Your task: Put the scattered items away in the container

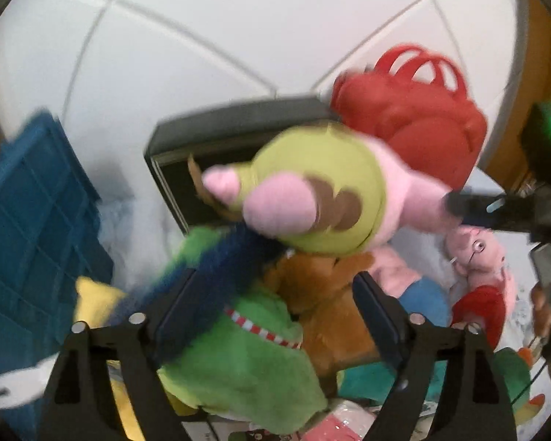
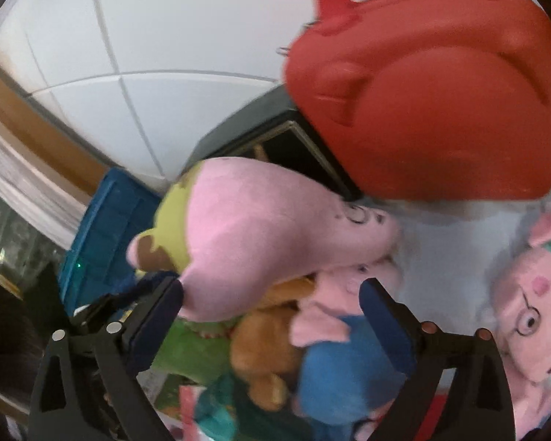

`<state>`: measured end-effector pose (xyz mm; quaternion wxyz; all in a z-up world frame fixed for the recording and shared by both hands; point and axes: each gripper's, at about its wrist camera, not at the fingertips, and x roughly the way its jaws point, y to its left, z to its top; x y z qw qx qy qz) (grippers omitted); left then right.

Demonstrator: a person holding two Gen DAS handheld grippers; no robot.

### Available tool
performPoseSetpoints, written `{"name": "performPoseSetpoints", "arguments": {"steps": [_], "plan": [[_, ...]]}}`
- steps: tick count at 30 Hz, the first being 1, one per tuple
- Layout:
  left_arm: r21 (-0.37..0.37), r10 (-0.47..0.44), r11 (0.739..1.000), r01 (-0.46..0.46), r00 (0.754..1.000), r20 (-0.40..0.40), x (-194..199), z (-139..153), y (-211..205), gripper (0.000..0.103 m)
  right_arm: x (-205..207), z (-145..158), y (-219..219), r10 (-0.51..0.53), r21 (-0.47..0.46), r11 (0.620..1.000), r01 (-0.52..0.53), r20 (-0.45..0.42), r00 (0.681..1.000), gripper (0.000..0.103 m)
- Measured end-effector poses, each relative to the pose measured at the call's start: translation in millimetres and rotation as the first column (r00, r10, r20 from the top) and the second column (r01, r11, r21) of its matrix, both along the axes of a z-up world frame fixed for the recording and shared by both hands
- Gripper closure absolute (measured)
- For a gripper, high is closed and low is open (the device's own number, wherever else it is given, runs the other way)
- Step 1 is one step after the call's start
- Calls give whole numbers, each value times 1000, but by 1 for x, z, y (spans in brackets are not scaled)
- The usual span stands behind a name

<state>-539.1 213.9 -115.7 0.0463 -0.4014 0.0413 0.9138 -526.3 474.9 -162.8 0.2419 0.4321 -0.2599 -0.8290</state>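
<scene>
A pink pig plush in a yellow-green dress (image 1: pixel 323 198) hangs in the air above a pile of plush toys; it also shows in the right wrist view (image 2: pixel 260 228). In the left wrist view the right gripper's fingers (image 1: pixel 474 207) reach its head from the right; whether they touch it I cannot tell. In the right wrist view my right gripper (image 2: pixel 272 294) has its jaws wide apart, with the pig's head just ahead of them. My left gripper (image 1: pixel 275 286) is open over a green plush (image 1: pixel 246 364) and a brown plush (image 1: pixel 334 316). A dark box (image 1: pixel 216 136) stands behind.
A red handbag (image 2: pixel 429 110) stands by the dark box (image 2: pixel 246 132). A blue crate (image 1: pixel 29 220) is at the left. More pig plushes (image 2: pixel 529 312) lie at the right on a pale cloth. A white tiled wall (image 1: pixel 202 36) is behind.
</scene>
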Motion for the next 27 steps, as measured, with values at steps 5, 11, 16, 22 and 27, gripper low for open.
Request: {"name": "performPoseSetpoints", "arguments": {"steps": [5, 11, 16, 22, 27], "plan": [[-45, -14, 999, 12, 999, -52, -18, 30, -2, 18, -1, 10, -16, -5, 8, 1000, 5, -4, 1000, 32], [46, -23, 999, 19, 996, 86, -70, 1, 4, 75, -23, -16, -28, -34, 110, 994, 25, 79, 996, 79], [64, -30, 998, 22, 991, 129, -47, -23, 5, 88, 4, -37, -29, 10, 98, 995, -21, 106, 994, 98], [46, -19, 999, 9, 975, 222, 9, -45, 9, 87, 51, -43, -23, 43, 102, 993, -58, 136, 990, 98], [51, 20, 998, -33, 970, 243, 62, -48, 14, 37, 89, -30, -33, 52, 146, 987, -70, 125, 991, 75]]}}
